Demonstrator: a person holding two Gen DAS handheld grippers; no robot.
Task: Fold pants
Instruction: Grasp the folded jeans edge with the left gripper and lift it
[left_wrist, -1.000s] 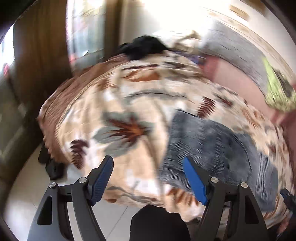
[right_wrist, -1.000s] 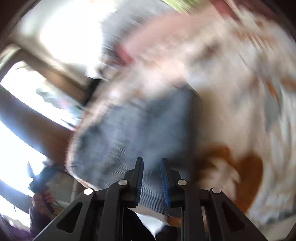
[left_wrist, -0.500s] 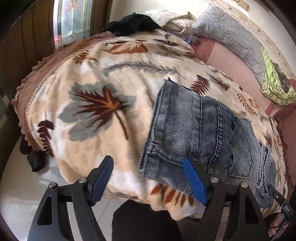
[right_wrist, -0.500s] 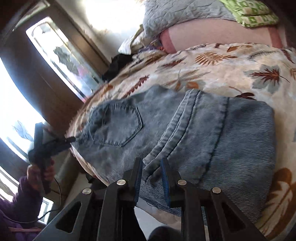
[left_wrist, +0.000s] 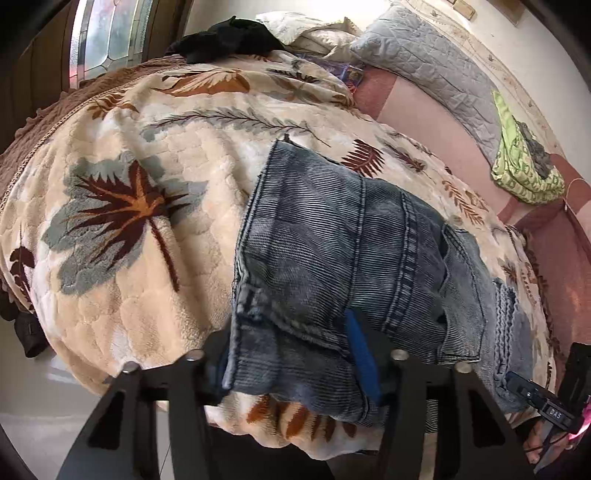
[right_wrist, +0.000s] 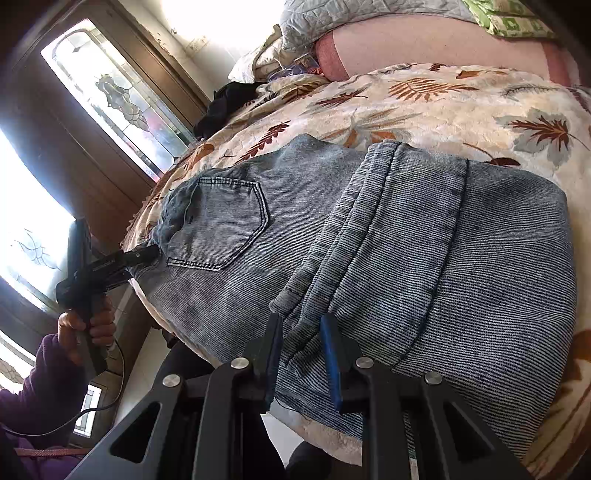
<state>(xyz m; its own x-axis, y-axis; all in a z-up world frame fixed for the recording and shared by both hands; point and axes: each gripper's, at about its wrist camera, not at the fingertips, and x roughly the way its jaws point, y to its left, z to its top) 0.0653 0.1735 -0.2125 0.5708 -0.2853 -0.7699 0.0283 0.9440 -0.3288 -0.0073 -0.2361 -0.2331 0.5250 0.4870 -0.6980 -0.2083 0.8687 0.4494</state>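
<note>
My jeans (left_wrist: 332, 251) lie folded on the blanket (left_wrist: 122, 229) at the bed's near edge, long axis along that edge. My left gripper (left_wrist: 295, 354) has just been closing and now pinches the hem corner. My right gripper (right_wrist: 301, 350) sits nearly closed, denim fold between the pads.

Sharp frames, window (right_wrist: 26, 206) glare, fisheye edges perhaps soft.

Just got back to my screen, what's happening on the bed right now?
A person is folding a pair of jeans on the leaf-print blanket. The left tool has just been closing on denim at the near edge. The right tool pinches a folded edge of the jeans. The jeans already lie partly folded.
</note>
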